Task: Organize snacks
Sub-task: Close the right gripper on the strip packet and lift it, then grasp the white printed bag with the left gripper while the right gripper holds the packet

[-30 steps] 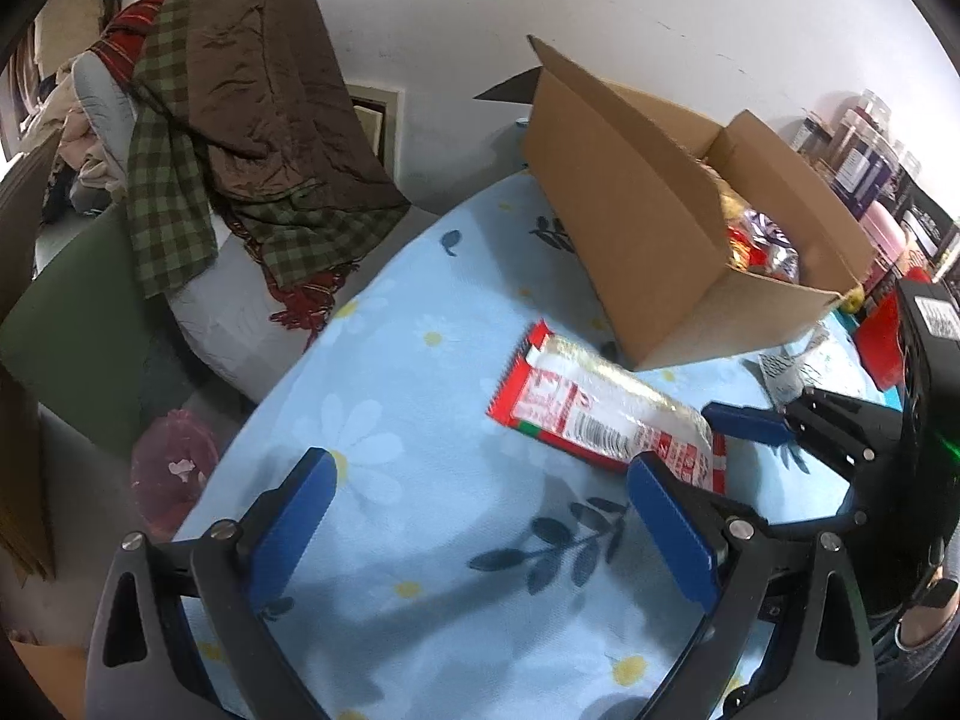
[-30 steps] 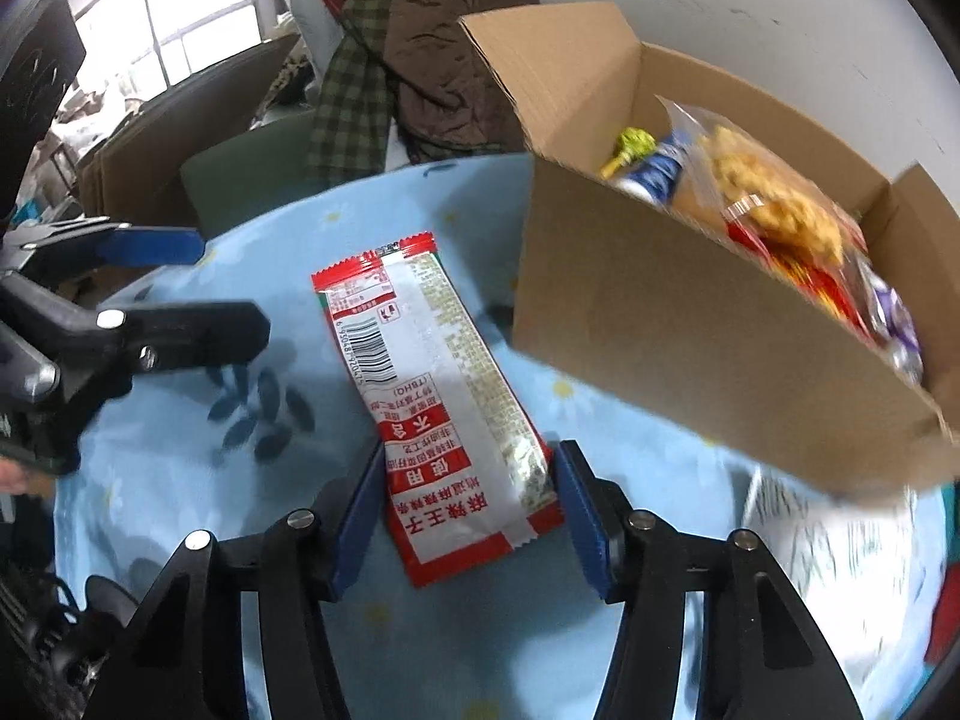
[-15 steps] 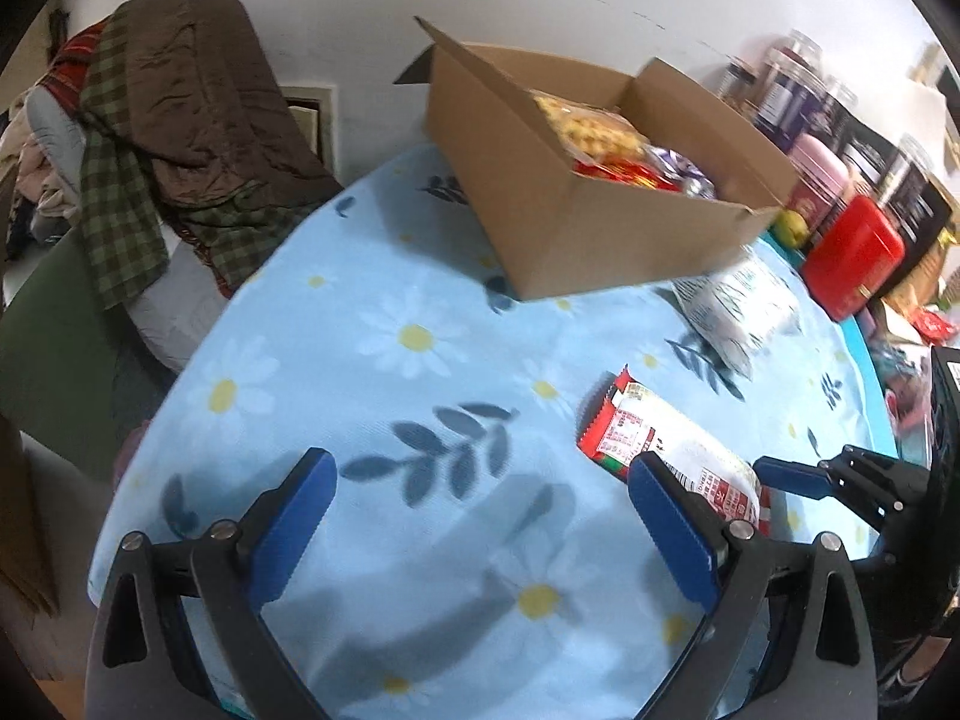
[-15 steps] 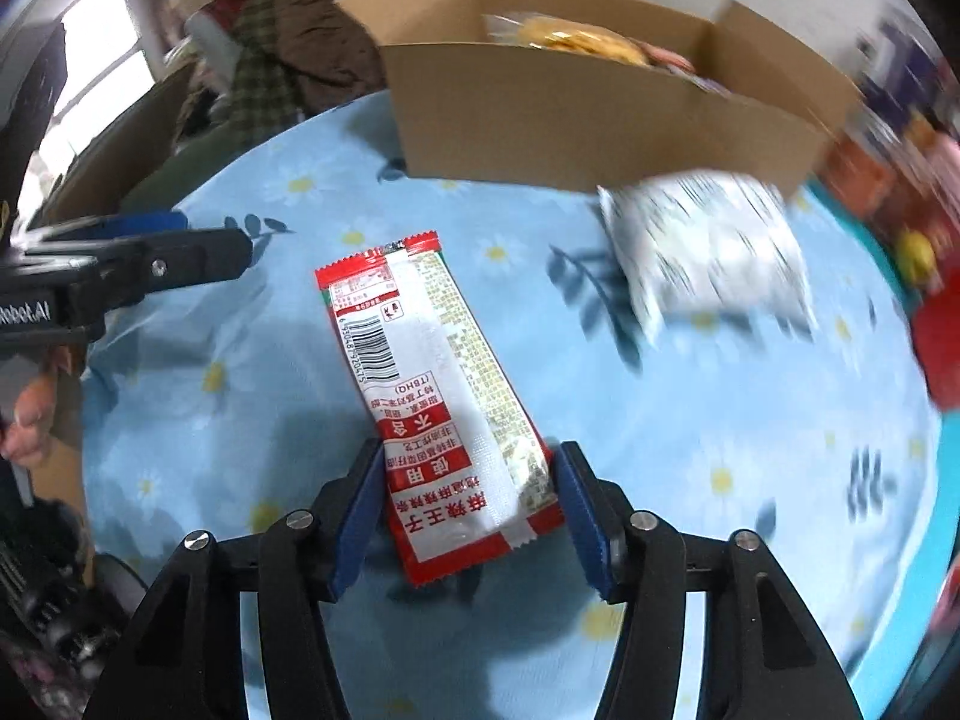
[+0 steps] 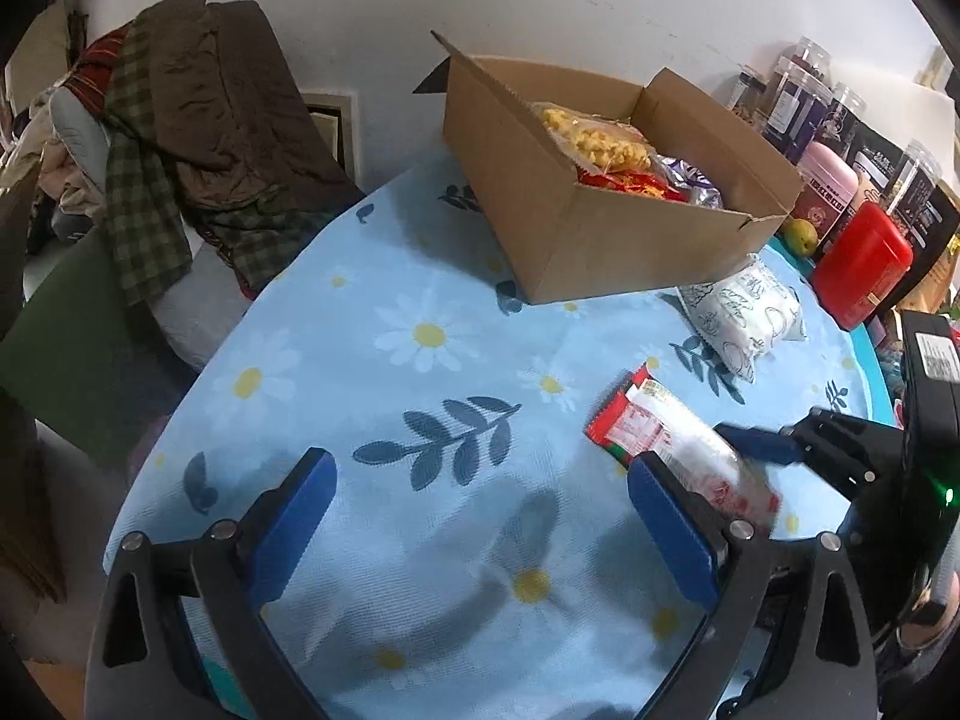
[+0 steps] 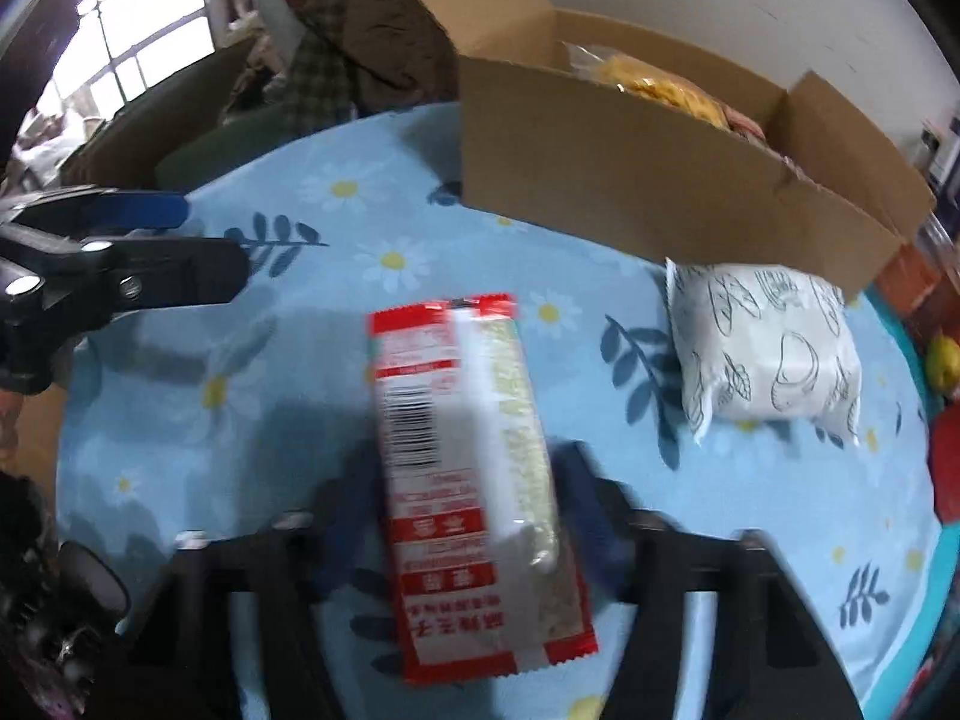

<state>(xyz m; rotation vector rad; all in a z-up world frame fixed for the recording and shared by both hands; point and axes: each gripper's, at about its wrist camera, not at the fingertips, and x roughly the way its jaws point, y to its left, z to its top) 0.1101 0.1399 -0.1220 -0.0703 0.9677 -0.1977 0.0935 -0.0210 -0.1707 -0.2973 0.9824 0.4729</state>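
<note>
On the left, our left gripper hangs over bare blue daisy-print tablecloth, its blue pads spread wide with nothing between them. The long red-and-white foil snack packet lies off to that gripper's right, so our left hand is the farther one.

At the middle, the packet sits between the blue pads of our right gripper. Its jaws have just been closing on the packet's long edges; the blur keeps us from swearing to firm contact, but we read it as a pinch. The packet's long axis runs straight ahead along the fingers, barcode end away from us, pointing toward the open brown cardboard box.

So the box, already holding other snacks, lies forward of the packet and a little right. We judge that the carry runs along the packet's own length.

Further right, a puffy white printed pouch lies just beside the box's near wall, still outside.
</note>
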